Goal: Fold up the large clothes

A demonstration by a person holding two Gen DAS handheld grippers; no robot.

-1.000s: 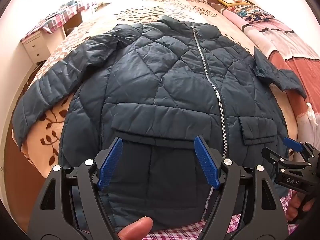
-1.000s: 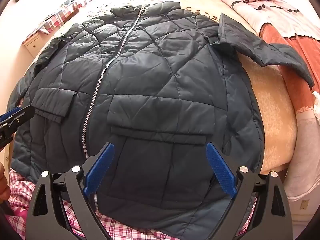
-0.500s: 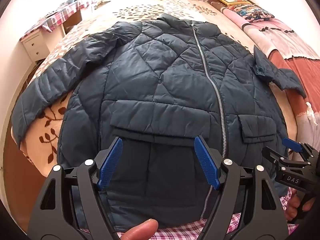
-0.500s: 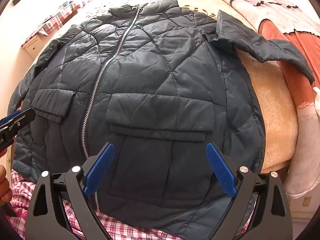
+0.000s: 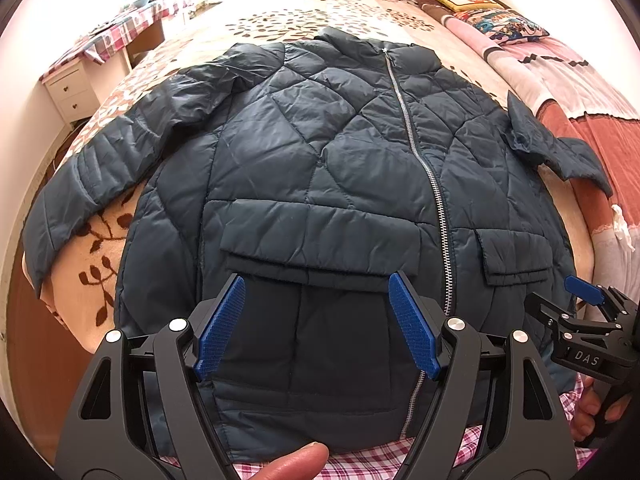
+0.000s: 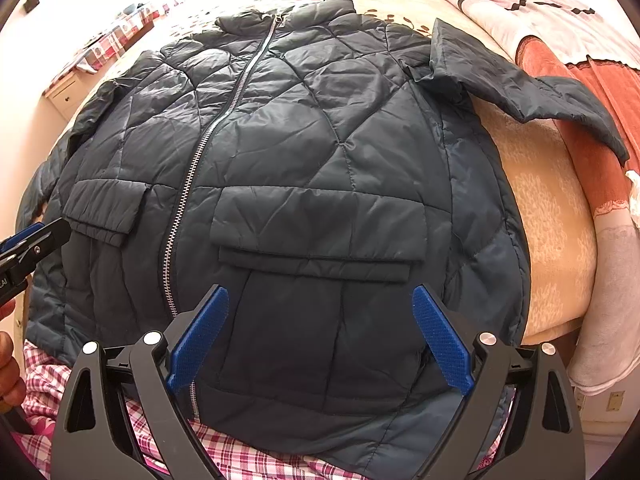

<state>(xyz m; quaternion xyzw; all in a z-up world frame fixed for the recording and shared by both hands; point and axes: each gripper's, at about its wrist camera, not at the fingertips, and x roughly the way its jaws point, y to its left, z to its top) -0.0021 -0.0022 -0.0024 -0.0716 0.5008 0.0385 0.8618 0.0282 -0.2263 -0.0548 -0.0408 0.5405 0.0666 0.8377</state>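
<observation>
A dark quilted jacket (image 5: 320, 168) lies face up on the bed (image 5: 280, 20), zipped, collar toward the headboard and hem at the near edge over a pink plaid cloth (image 6: 240, 452). Its zipper (image 5: 424, 168) runs down the middle, with 1 flap pocket (image 5: 320, 240) on each side of it. 1 sleeve (image 5: 104, 168) stretches out from the jacket on the nightstand (image 5: 70, 90) side; the other sleeve (image 6: 520, 84) lies bent toward the red blanket (image 6: 600, 92). The left hand-held gripper (image 5: 318, 324) hovers over the hem just below a pocket, blue pads spread wide, gripping nothing. The right hand-held gripper (image 6: 320, 336) hovers likewise below the other pocket, also spread and empty.
</observation>
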